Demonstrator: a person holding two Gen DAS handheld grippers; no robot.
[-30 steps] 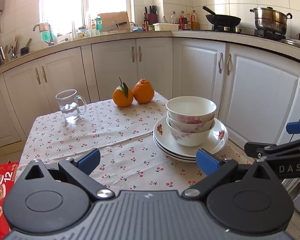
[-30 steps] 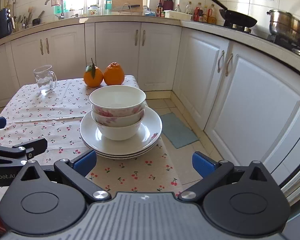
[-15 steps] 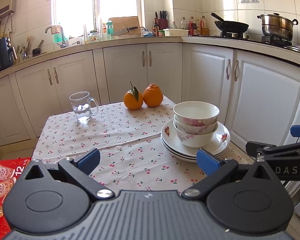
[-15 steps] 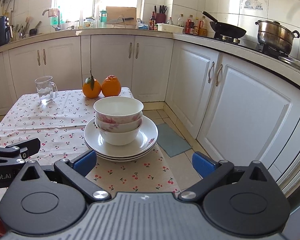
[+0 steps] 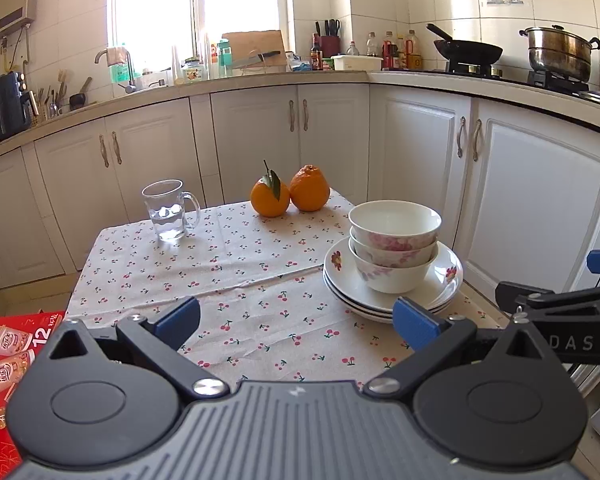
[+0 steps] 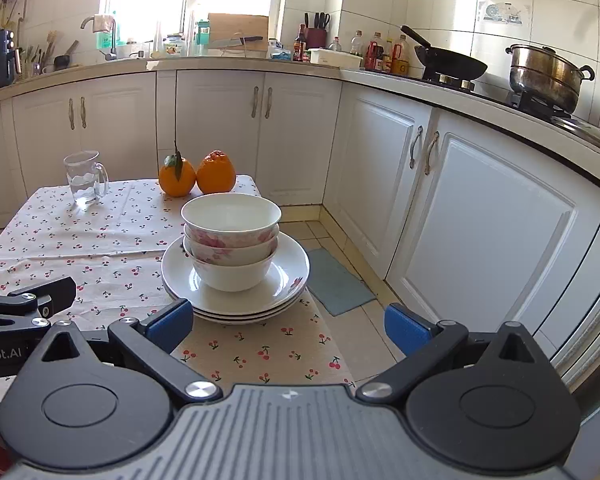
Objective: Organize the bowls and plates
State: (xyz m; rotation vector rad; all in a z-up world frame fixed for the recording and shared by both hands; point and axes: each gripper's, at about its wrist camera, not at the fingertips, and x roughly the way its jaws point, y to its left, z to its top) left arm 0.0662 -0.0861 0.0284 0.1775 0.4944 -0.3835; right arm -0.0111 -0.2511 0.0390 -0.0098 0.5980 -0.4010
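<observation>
Three white bowls with pink flowers point(image 5: 394, 246) point(image 6: 231, 240) sit nested on a stack of three white plates point(image 5: 444, 288) point(image 6: 288, 280) at the right edge of the cherry-print table. My left gripper point(image 5: 296, 324) is open, held back from the near edge of the table, the stack ahead to its right. My right gripper point(image 6: 288, 326) is open too, with the stack just ahead of its left finger. Neither holds anything. Each gripper shows at the edge of the other's view.
A glass mug with water point(image 5: 168, 210) stands at the far left of the table point(image 5: 220, 280), two oranges point(image 5: 286, 194) at the far edge. White cabinets point(image 6: 480, 220) run close on the right. A grey mat point(image 6: 338, 282) lies on the floor. A red box point(image 5: 8, 344) is at the left.
Both grippers have pulled back and risen from the stack, so the bowls and plates look smaller and farther. The jaws stayed open and the dishes did not move.
</observation>
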